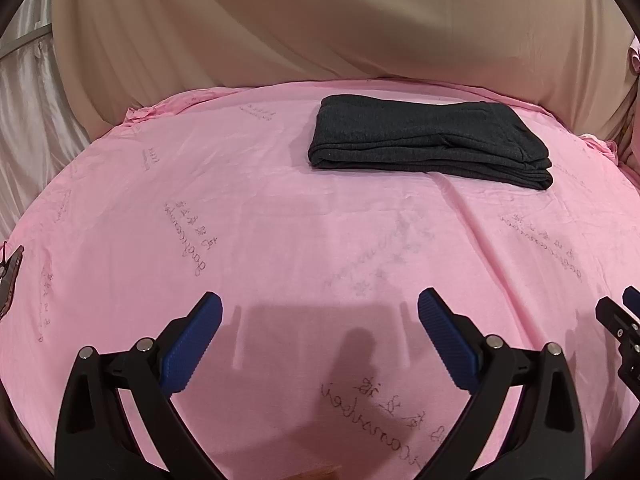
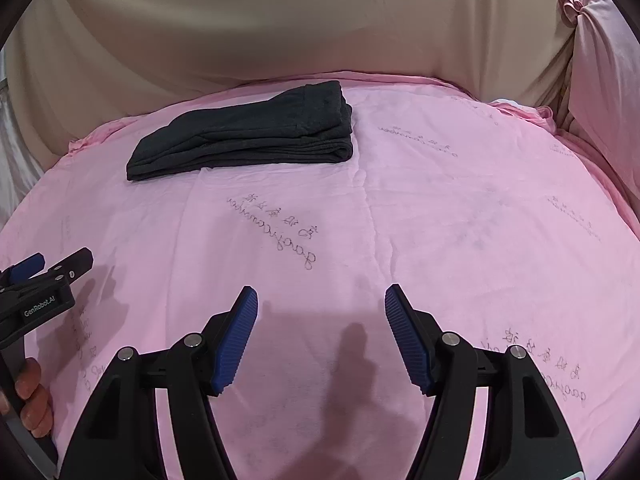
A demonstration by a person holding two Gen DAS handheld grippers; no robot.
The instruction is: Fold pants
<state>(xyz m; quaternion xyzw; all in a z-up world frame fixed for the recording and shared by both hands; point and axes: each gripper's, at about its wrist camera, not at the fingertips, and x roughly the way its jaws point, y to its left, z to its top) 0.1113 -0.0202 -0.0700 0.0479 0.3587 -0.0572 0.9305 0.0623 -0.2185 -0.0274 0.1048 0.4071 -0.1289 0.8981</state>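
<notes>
Left wrist view: left gripper (image 1: 320, 304) jaws spread wide, nothing between the blue pads (image 1: 192, 344), hovering over the pink sheet (image 1: 120, 208) without touching it. Right wrist view: right gripper (image 2: 321, 298) also apart and empty, a bit narrower than the left, pads clear of the cloth. Pants (image 1: 430, 140) dark grey, folded into a flat stack, lie well ahead of both grippers near the far edge of the sheet; ahead-right of the left gripper, ahead-left of the right one (image 2: 244, 136). Nothing between grippers and pants, only bare sheet with faint printed writing and gripper shadows. Beige cloth (image 1: 320, 20) hangs behind the far edge. Each gripper shows at the side of the other's view, cut off by the frame. Fingers (image 2: 34, 392) on the left gripper's handle partly visible. Dark shape at far left edge of left view unclear.
</notes>
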